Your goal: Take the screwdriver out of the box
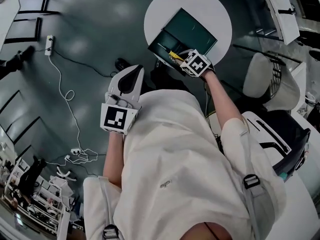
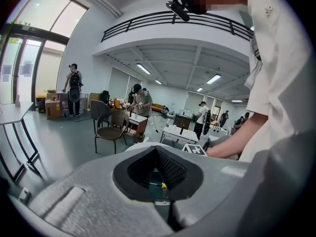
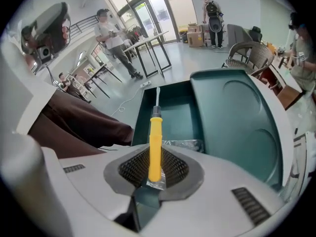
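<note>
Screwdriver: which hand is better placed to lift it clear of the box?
Right. The right tongs grip the screwdriver by its yellow handle, directly above the open green box. The left tongs are empty and held beside the person's body, off the round table.

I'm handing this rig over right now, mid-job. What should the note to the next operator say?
Claws: the right claw is shut on the yellow handle of the screwdriver, whose shaft points over the box. The left claw is empty, jaws slightly apart, held off the table.
Things: the box sits lid-open on the round white table.
Done: screwdriver gripped.
Left: carry it clear of the box and set it down, probably on the table beside it.
</note>
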`<state>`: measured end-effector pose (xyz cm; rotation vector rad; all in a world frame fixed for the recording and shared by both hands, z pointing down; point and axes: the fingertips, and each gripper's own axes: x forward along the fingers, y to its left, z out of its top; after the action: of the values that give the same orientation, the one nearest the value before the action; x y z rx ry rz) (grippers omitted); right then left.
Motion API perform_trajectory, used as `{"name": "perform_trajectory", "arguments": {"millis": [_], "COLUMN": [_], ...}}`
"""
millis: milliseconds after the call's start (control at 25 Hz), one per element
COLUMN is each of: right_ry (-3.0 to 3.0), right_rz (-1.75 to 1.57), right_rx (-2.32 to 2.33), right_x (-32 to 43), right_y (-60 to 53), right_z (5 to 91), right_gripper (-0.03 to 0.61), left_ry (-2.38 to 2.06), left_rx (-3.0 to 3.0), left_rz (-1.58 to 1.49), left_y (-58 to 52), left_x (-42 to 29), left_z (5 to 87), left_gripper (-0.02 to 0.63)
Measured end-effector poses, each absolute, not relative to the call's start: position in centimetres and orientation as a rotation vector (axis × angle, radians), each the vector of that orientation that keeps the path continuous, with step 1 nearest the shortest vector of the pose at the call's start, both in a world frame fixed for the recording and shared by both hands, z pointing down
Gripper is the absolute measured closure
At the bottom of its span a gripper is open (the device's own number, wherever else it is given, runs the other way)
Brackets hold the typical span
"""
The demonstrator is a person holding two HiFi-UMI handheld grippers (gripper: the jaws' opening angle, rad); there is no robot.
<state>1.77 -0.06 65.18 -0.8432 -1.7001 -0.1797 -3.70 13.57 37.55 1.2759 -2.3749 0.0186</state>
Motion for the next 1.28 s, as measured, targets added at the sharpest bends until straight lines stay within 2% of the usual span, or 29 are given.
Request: {"name": "perform_trajectory", "arguments": {"millis": [520, 1280], "right_ry": [-2.046, -2.508], "right_rz": [0.08, 0.771], "right_rx": [-0.611, -0.132], "right_x": [2.0, 1.8], "right_y": [-4.1, -3.4], "right_z": [57.5, 46.1], "right_gripper": [0.506, 0.505], "left_ry": [-2.308, -2.065], "left_rx": [1.48, 1.831], "left_rz": [0.043, 0.008], "left_y": [7.9, 7.3], "left_x": [-4.8, -5.4], "left_z": [35.7, 34.0], "left_gripper": [0.603, 0.603]}}
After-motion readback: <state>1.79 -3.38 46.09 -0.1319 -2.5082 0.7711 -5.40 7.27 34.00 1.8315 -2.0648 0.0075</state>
